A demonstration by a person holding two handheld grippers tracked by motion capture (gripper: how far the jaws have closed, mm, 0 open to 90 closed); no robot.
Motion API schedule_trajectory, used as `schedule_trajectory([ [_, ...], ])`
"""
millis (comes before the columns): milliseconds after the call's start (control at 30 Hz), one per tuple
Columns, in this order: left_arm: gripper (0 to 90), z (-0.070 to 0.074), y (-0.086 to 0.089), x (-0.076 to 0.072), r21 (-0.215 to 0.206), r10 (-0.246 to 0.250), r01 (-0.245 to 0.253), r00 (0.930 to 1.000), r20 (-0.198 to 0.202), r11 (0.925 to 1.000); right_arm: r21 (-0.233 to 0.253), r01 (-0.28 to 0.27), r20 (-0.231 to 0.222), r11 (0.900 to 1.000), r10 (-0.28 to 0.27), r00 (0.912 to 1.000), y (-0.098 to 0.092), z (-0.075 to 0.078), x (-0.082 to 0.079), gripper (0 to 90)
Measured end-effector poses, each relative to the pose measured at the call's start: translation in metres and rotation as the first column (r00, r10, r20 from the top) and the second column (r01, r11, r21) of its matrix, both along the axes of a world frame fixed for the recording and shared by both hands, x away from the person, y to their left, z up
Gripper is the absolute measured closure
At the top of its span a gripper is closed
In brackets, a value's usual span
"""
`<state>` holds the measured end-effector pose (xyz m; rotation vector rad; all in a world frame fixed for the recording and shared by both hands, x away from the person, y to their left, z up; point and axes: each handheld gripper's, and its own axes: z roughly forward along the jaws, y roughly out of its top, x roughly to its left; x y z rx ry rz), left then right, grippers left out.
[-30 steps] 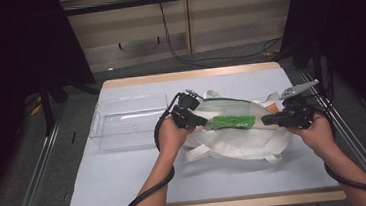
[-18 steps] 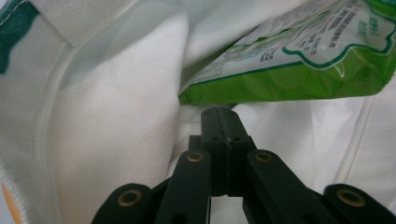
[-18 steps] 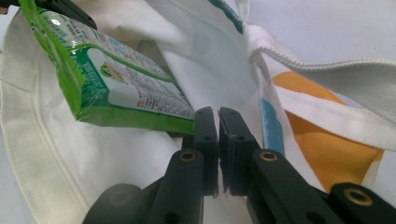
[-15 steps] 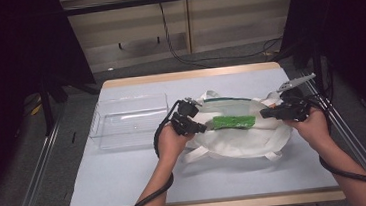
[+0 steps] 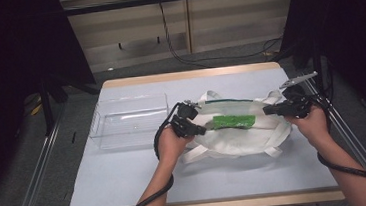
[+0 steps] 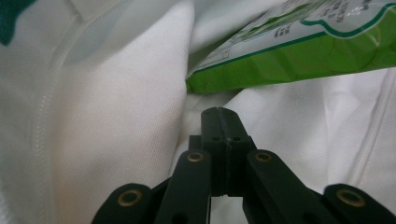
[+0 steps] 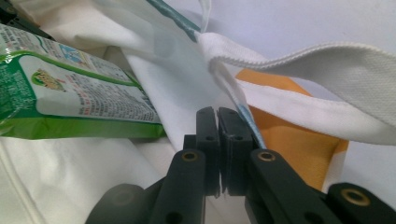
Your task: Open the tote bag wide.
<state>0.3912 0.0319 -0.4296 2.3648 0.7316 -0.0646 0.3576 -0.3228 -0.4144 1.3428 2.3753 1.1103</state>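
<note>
A white cloth tote bag [image 5: 239, 139] lies on the right half of the table, with a green snack packet [image 5: 233, 121] lying flat at its mouth. My left gripper [image 5: 202, 130] is at the bag's left edge, its jaws shut on a fold of white fabric [image 6: 140, 116] just below the packet [image 6: 299, 51]. My right gripper [image 5: 267, 110] is at the bag's right edge. In the right gripper view my right gripper [image 7: 218, 112] is shut on the bag's blue-trimmed rim [image 7: 243, 109], beside a white strap [image 7: 327, 56] and the packet [image 7: 79, 93].
A clear plastic tray [image 5: 130, 122] stands to the left of the bag. The table's pale blue mat [image 5: 127, 178] is bare in front. An orange patch [image 7: 299, 140] shows under the bag's rim. Metal rails run along both sides of the table.
My right gripper has shifted a little up and to the left with the bag's rim. My left gripper has dropped slightly. The packet has barely moved.
</note>
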Motion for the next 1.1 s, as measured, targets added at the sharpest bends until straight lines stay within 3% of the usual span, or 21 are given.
schedule_trajectory([
  [667,90.0,-0.006,-0.001,0.002,0.007,0.004,-0.004,1.0,-0.008,1.0,-0.035,0.073,0.012,0.997,-0.073,0.9973,-0.007,-0.01,0.018,90.0],
  [867,90.0,-0.004,-0.001,0.002,0.01,-0.001,0.001,1.0,-0.01,1.0,-0.007,0.076,0.005,0.997,-0.076,0.9971,-0.008,-0.012,0.018,89.8],
  [1000,85.7,0.0,-0.001,0.002,0.008,-0.018,0.019,0.9997,-0.015,0.9998,0.015,0.053,0.018,0.999,-0.053,0.9984,-0.008,-0.009,0.011,83.9],
  [1100,78.8,0.005,-0.001,0.001,0.002,-0.015,0.015,0.9998,-0.01,0.9999,0.004,0.034,0.03,0.999,-0.034,0.999,-0.004,-0.006,0.004,77.6],
])
